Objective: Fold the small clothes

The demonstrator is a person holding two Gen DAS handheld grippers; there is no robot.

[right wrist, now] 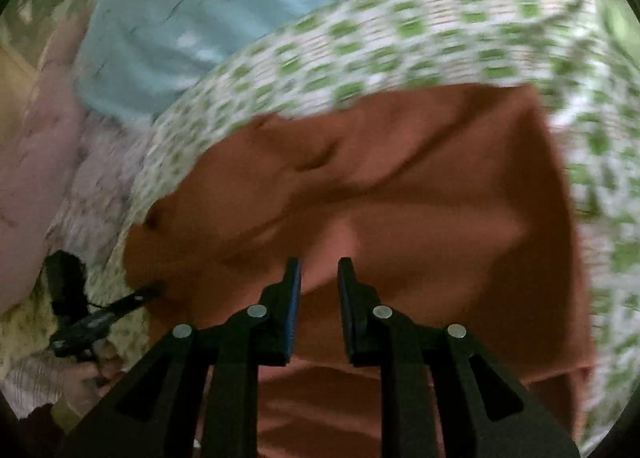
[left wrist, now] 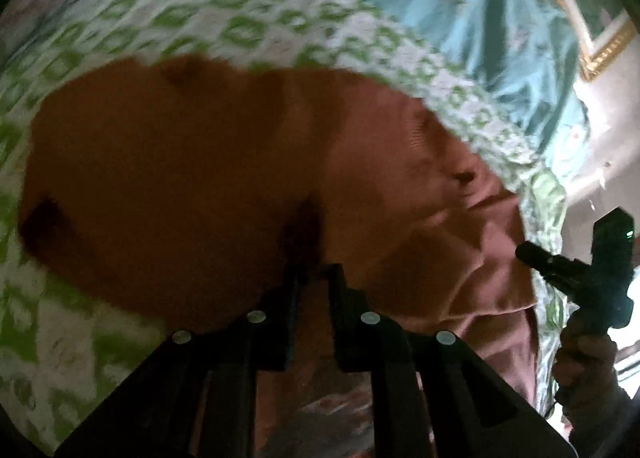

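As both tilt down, L tool (left wrist: pixel 312 272) pinches cloth (left wrist: pixel 180 161), R tool (right wrist: pixel 319 264) ajar, hold unclear

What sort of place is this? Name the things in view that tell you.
Probably a bedroom, on a bed: an orange-brown garment lies on a green-and-white patterned bedsheet, with a pale blue quilt bunched behind.

An orange garment (right wrist: pixel 400 185) covered most of the green-patterned sheet (right wrist: pixel 400 33) on the bed. Bare sheet lay open around it. A rumpled blue cloth (right wrist: pixel 192 17) lay beyond the sheet's far edge.
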